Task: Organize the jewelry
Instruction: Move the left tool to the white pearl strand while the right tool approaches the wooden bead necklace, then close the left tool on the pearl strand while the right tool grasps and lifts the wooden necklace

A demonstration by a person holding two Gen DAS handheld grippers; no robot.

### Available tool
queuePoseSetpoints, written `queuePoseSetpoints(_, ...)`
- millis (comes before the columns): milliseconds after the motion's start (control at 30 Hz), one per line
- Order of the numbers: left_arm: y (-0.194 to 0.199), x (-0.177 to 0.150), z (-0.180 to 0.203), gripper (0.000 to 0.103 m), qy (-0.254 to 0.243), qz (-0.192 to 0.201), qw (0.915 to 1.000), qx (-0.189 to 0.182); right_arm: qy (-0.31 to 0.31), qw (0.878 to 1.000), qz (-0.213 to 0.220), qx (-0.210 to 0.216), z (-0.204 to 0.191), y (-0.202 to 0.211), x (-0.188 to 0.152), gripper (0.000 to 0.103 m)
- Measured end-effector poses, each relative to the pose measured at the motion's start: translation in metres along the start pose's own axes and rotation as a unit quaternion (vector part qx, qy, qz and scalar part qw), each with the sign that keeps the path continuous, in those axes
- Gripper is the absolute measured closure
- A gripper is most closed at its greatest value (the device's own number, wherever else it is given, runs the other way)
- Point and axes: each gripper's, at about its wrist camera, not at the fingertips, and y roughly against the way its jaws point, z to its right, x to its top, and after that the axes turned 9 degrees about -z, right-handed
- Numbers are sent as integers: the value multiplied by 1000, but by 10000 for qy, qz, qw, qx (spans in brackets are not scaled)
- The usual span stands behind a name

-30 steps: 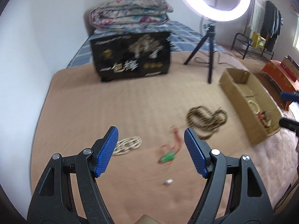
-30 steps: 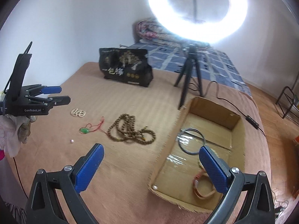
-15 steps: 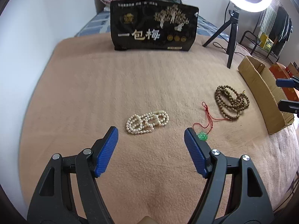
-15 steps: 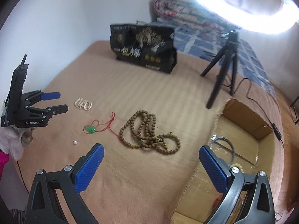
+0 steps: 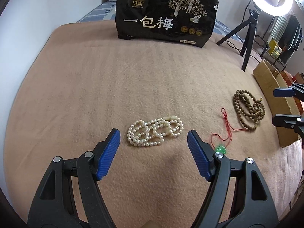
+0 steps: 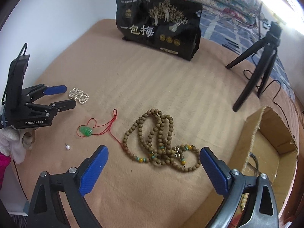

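On the blanket (image 6: 133, 72): pearl strand (image 5: 154, 131) leftmost, pendant on cord (image 6: 87, 130) right of it, wooden bead necklace (image 6: 159, 140) next, cardboard box (image 6: 273, 148) far right, snack bag (image 6: 159, 32) behind.

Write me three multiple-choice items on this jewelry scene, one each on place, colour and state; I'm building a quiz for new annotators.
1. What lies straight ahead between the left hand-held gripper fingers?
A. pearl strand
B. wooden bead necklace
C. cardboard box

2. What colour is the pendant on the red cord?
A. blue
B. green
C. white

3. What state is the right hand-held gripper in?
A. shut on the beads
B. shut, holding nothing
C. open, holding nothing

Answers:
1 A, the pearls sit centred just beyond the blue pads.
2 B, the stone shows bright green in both views.
3 C, its pads stand wide apart on either side of the wooden beads.
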Motion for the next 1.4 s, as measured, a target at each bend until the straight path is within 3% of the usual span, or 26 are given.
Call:
queuePoseSetpoints(533, -14, 1, 3, 28, -157, 10, 9998, 98, -293, 9969, -716, -111, 3, -57, 28, 18)
queuePoseSetpoints(733, -17, 1, 8, 40, -245, 55, 9993, 268, -334, 9959, -809, -216, 6, -69, 36, 21)
queuePoseSetpoints(867, -17, 2, 9, 57, -256, 76, 9992, 281, -280, 9958, -846, -220, 0, -74, 42, 36)
queuePoseSetpoints(933, -17, 1, 11, 65, -275, 77, 9992, 271, -254, 9962, -822, -158, -2, -74, 42, 45)
queuePoseSetpoints(1000, -17, 1, 13, 80, -303, 67, 9993, 231, -243, 9965, -784, -131, -4, -72, 42, 61)
queuePoseSetpoints(1100, -18, 1, 18, 90, -341, 62, 9992, 213, -266, 9970, -726, -57, -5, -71, 43, 74)
queuePoseSetpoints(1267, -16, -1, 20, 94, -307, 40, 9993, 200, -259, 9977, -622, -18, -12, -66, 34, 91)
queuePoseSetpoints(1400, -7, -4, 18, 98, -193, 59, 9997, 106, -409, 9981, -445, 70, -13, -55, 25, 92)
